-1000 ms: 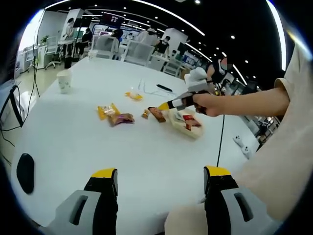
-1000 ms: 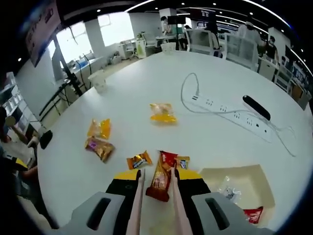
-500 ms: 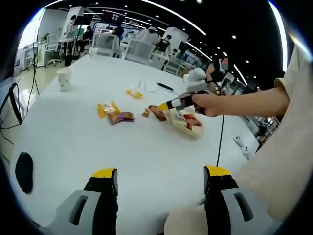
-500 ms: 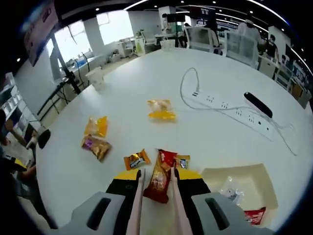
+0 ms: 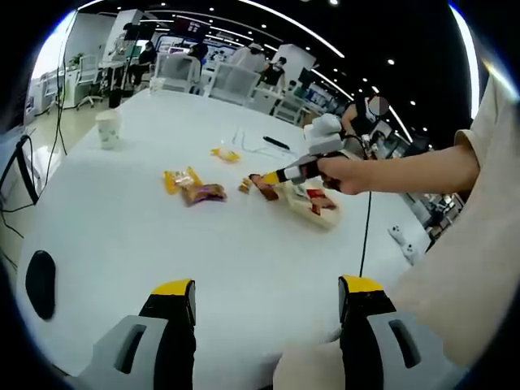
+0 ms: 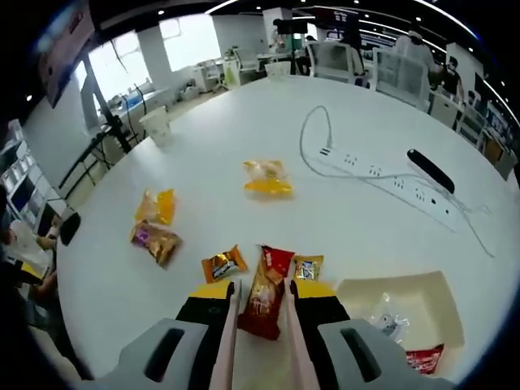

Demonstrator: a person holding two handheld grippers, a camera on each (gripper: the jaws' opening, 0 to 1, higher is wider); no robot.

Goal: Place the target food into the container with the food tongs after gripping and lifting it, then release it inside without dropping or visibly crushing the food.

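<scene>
Two yellow-tipped jaws of the left gripper (image 5: 265,302) rise from the bottom of the left gripper view, standing wide apart with nothing between them, above the round white table (image 5: 122,236). Farther across the table, a person's hand (image 5: 345,172) holds the right gripper (image 5: 272,176), whose pale food tongs (image 5: 284,174) pinch a red-and-orange snack packet (image 5: 262,186) just beside the shallow cream cardboard tray (image 5: 313,213). A red wrapper (image 5: 318,201) lies in that tray. Near the middle of the table lie a yellow packet (image 5: 175,179) and a brown packet (image 5: 203,193), touching or nearly so. A white paper cup (image 5: 106,131) stands near the far left edge, and a black oval object (image 5: 40,284) lies at the near left.

In the right gripper view, the right gripper (image 6: 260,294) is clenched on the pair of pale tongs (image 6: 224,341), and their tips grip the red-and-orange snack packet (image 6: 262,294), which hangs lengthwise between them. The cream tray (image 6: 422,292) sits to the right, holding a clear wrapper (image 6: 383,317) and the red wrapper (image 6: 422,359). Two small orange sweets (image 6: 224,263) flank the tong tips. A white power strip (image 6: 382,177) with its cable lies beyond, beside a black remote-shaped bar (image 6: 431,171). A yellow pouch (image 6: 265,176) rests near the middle.
</scene>
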